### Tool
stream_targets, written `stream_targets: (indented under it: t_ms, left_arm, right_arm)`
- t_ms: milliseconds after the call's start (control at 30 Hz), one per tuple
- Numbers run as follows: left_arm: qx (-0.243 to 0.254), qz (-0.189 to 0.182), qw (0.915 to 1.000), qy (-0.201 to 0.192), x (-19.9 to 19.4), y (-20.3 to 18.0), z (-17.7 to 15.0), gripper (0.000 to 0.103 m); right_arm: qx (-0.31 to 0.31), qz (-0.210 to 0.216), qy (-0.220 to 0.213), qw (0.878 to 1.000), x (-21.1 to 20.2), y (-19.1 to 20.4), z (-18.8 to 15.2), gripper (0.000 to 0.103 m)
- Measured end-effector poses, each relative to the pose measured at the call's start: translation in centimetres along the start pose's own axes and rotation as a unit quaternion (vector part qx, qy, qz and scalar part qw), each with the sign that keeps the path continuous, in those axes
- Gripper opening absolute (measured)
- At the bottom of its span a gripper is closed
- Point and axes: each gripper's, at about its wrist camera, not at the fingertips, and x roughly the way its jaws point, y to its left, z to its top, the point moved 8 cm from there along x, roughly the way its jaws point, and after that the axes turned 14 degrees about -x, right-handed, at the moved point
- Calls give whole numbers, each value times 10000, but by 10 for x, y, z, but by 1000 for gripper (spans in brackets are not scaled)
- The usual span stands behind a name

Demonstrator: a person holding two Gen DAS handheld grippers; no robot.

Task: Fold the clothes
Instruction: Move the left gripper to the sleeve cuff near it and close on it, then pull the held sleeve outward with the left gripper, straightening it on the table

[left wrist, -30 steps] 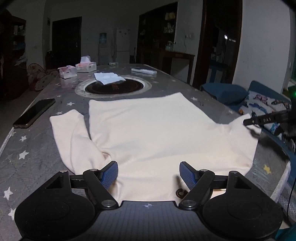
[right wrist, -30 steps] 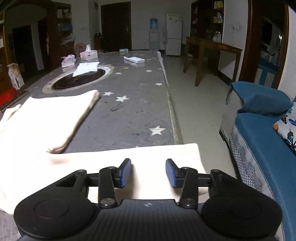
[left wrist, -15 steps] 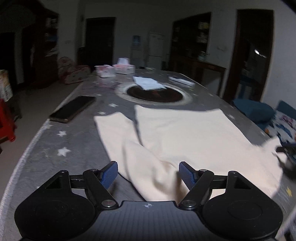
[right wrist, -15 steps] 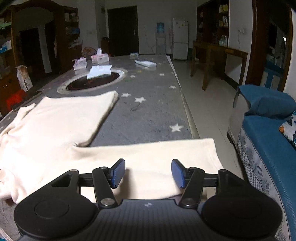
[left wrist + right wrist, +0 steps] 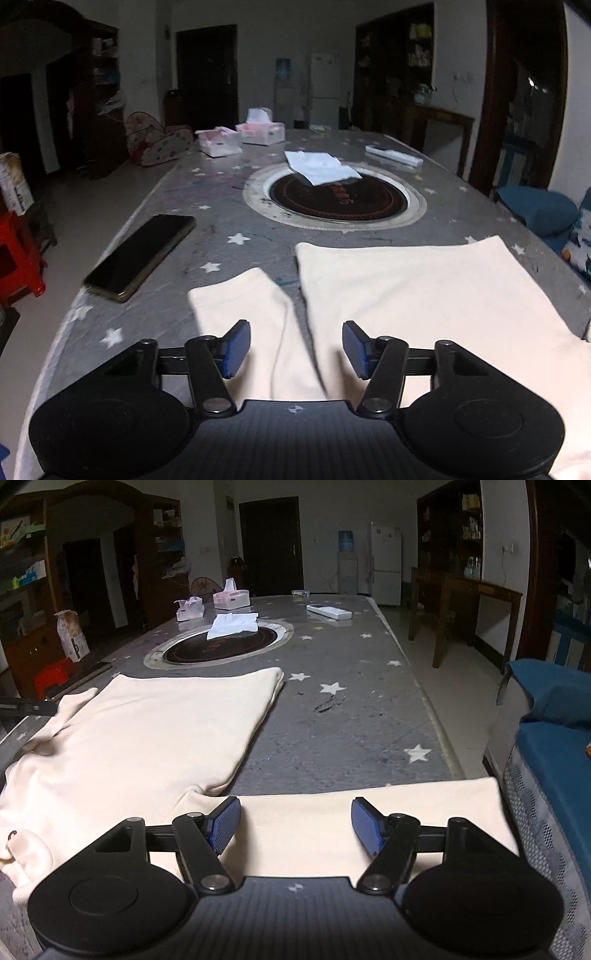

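Your left gripper (image 5: 295, 349) hangs over the near left part of the cream sweater (image 5: 424, 295), its jaws spread wide with nothing between them; below the gap lies the left sleeve (image 5: 251, 306), whose cuff end points away from you toward the phone (image 5: 142, 256). The sweater's body lies flat on the star-patterned tabletop (image 5: 207, 206), its far hem just short of the round inset burner (image 5: 340, 195), where a white cloth (image 5: 319, 168) lies across the rim.

Your right gripper (image 5: 295, 825) sits above the right sleeve (image 5: 369, 812), which stretches sideways along the near edge of the tabletop toward the blue sofa (image 5: 554, 746). Its jaws are also wide apart and grip nothing; the sleeve fabric lies flat beneath them. In the right wrist view the sweater's body spreads to the left, and near its collar at the lower left you see a small dark ring (image 5: 12, 835). Farther back on the tabletop stand two tissue boxes (image 5: 232, 598) and a white remote (image 5: 328, 611).
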Motion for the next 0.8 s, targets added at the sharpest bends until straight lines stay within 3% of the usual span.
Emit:
stream_targets:
  t_ms: [100,167,300,433,800]
  left_arm:
    - [20,59,9999,125,19,-2,2,41]
    - [-25,81,9998,175,27,-1,3,39]
    - [-53,-13,9996,280,35,2,2,19]
    - [-74,-55,9998,153,28,5,4,5]
    - [-660,2,9966,-497,-29,52,21,0]
  right_arm:
    - [45,24,20,10000,6,2,-1,71]
    - [37,13,10,10000,8,4,-1,72]
    - [41,4,-13,10000,10,5,-1,77]
    - [-16,-32,-24,10000,11,7,-2,81]
    - [-97,-157,30,9998,14,8,-3,94]
